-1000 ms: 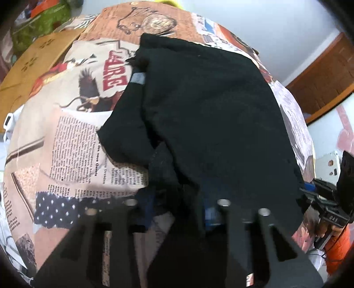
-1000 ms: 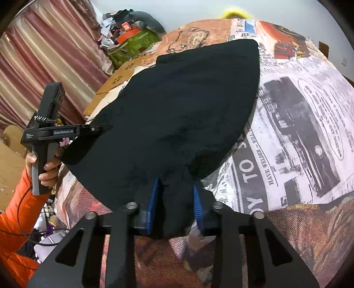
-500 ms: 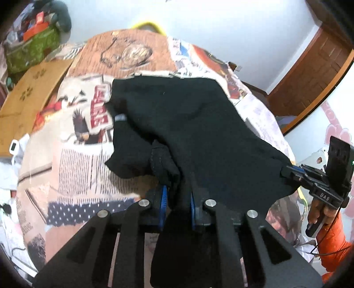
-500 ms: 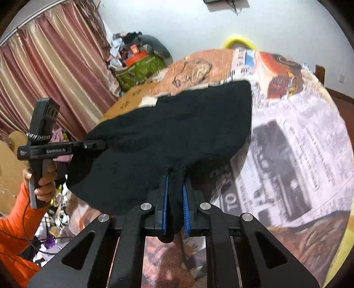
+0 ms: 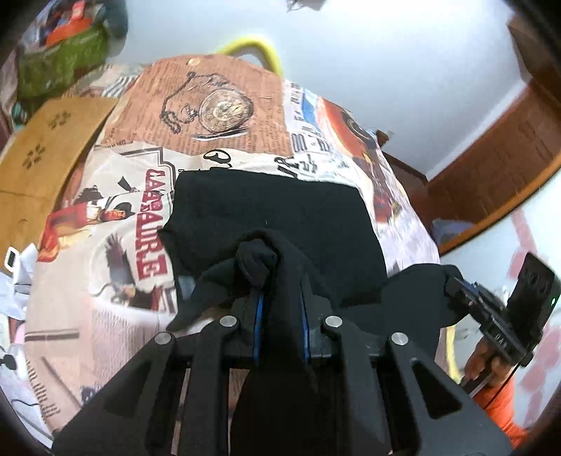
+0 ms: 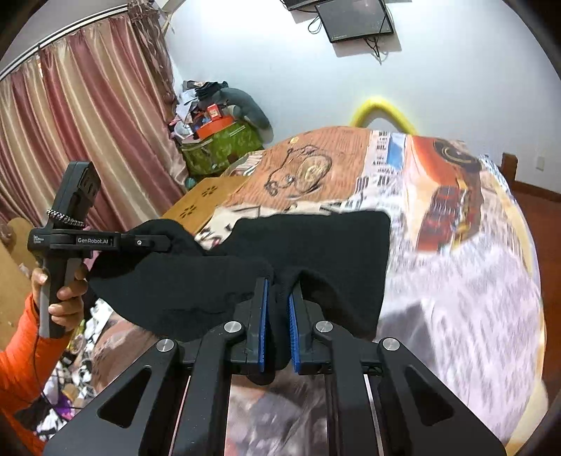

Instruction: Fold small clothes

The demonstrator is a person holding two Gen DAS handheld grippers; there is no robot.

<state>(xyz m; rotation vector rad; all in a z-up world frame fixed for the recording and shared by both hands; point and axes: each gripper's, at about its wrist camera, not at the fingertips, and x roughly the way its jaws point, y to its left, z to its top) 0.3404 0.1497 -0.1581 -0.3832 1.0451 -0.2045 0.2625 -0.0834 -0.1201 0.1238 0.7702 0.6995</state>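
Nearest the left wrist camera, the left gripper [image 5: 280, 315] is clamped on a bunched fold of the black garment [image 5: 280, 217], with cloth filling the gap between its 2 blue pads [image 5: 258, 326] and a knot-like lump of fabric sitting just above the fingertips. In the right wrist view, the right gripper [image 6: 278, 315] is likewise clenched on another edge of the same garment [image 6: 315, 245], a thin ridge of cloth pinched between its pads [image 6: 263, 322].

Between the 2 grippers the near part of the garment hangs raised off the bedspread [image 5: 105, 280], while its far part lies flat on the printed newspaper pattern, near the middle of the bed. From the right wrist view, the left gripper [image 6: 164, 242] shows at the left, held by a hand [image 6: 66, 298] with an orange sleeve [image 6: 17, 361].

Beyond the garment, a pocket-watch drawing [image 5: 224, 108] marks the brown patch of the bedspread. Farther off stand a yellow loop [image 6: 382, 108] at the bed's far edge, a green bag [image 6: 224, 147] piled with clutter, pink curtains [image 6: 87, 122], and a dark screen [image 6: 354, 17] on the white wall.
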